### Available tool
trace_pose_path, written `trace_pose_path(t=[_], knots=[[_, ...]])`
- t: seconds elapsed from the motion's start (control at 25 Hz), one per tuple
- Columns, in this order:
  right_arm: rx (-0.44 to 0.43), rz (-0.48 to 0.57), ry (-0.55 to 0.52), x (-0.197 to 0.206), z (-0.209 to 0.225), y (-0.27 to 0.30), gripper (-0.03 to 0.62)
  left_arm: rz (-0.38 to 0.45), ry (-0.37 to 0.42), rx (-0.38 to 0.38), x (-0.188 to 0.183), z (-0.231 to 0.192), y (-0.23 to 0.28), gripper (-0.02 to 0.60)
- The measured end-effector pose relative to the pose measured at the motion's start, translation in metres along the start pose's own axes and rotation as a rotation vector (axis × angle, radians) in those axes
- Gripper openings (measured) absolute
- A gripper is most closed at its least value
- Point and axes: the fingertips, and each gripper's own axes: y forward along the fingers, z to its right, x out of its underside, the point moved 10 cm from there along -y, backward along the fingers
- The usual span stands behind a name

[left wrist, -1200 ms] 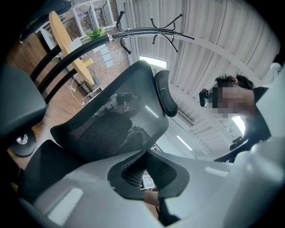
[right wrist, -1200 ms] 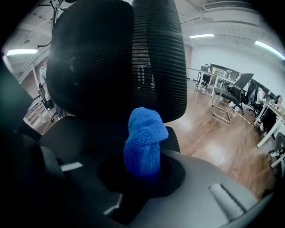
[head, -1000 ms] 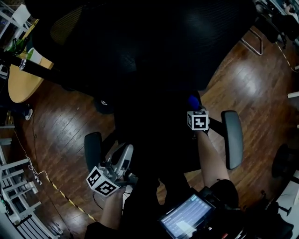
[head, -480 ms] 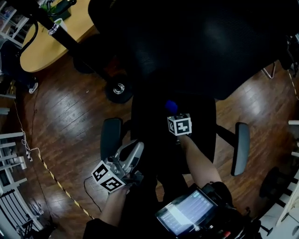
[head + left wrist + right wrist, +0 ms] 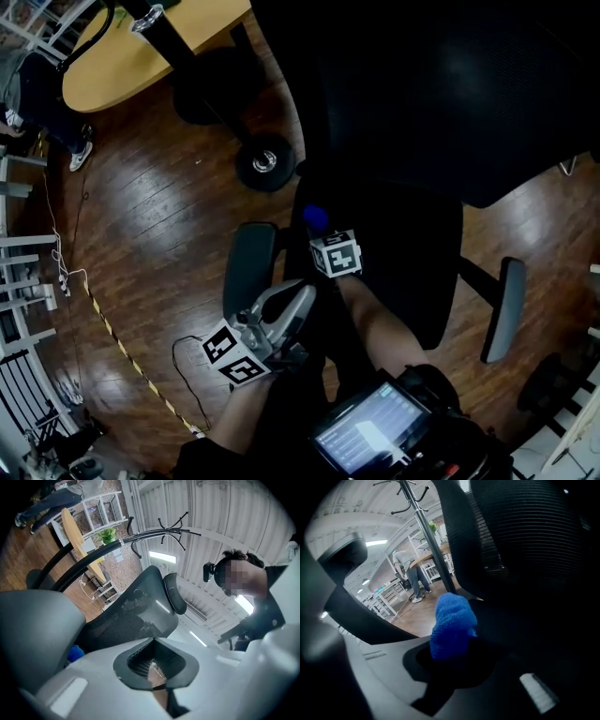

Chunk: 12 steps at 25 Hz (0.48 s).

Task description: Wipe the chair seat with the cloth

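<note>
Dark wooden floor [image 5: 141,234] carries the black chair seat [image 5: 403,253]. My right gripper [image 5: 450,653] pinches the fluffy blue cloth [image 5: 452,623] at the seat's edge, frame centre. My left gripper [image 5: 154,667] has its jaws closed on nothing, so a hard push could roll the unsteadied chair away.

Open seat to the right, closed in on 3 sides

The black padded chair seat [image 5: 412,246] lies bare to the right of the right gripper [image 5: 319,230] and its blue fluffy cloth [image 5: 314,217]. The tall black mesh backrest [image 5: 450,94] blocks the far side. The grey padded left armrest [image 5: 247,272] crowds the cloth, and the matching right armrest [image 5: 502,309] stands well apart.
</note>
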Motion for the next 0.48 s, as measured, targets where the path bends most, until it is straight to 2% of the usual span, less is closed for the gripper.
trace_pose_path(t=[0.16, 0.48], knots=[[0.080, 0.005, 0.040, 0.014, 0.033, -0.025, 0.044, -0.020, -0.002, 0.019, 0.004, -0.001, 0.007, -0.008], [0.336, -0.045, 0.165, 0.075, 0.136, -0.118, 0.044, -0.113, 0.001, 0.057, 0.024, 0.009, 0.034, -0.008]])
